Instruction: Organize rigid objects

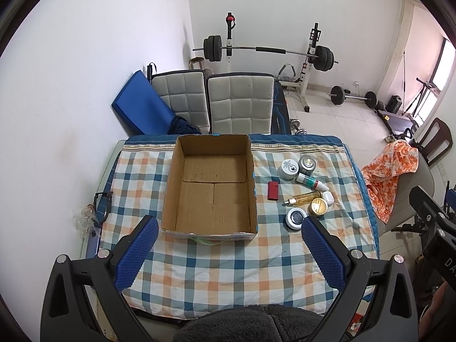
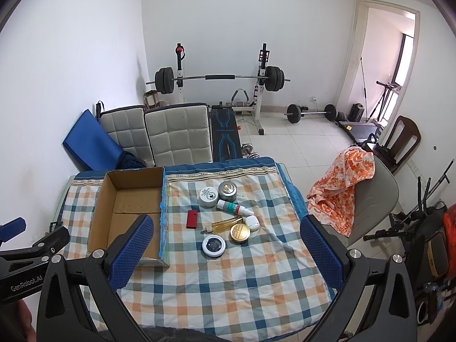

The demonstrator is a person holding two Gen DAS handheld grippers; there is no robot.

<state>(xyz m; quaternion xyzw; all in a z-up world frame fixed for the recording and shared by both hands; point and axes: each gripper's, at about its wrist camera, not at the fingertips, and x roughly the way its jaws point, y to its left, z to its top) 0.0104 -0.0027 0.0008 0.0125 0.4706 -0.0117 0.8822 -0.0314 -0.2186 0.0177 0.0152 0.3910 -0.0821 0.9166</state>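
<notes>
Both the left gripper (image 1: 229, 238) and right gripper (image 2: 226, 235) hover wide open and empty, the right nearer the small containers (image 2: 225, 216) clustered right of the empty cardboard box (image 2: 128, 196).

Checked cloth (image 1: 228, 270) covers the surface under both tongs. Far ahead of the tongs: 2 grey quilted cushions (image 1: 239, 105) upright against the surface's far edge, blue mat (image 1: 139, 108) leaning on the wall to their left. Behind them, barbell on a rack (image 1: 268, 50), smaller barbell (image 1: 353, 97) on the floor. Right of the tongs: orange patterned cloth (image 2: 339, 188) draped over a chair (image 2: 376, 199).
</notes>
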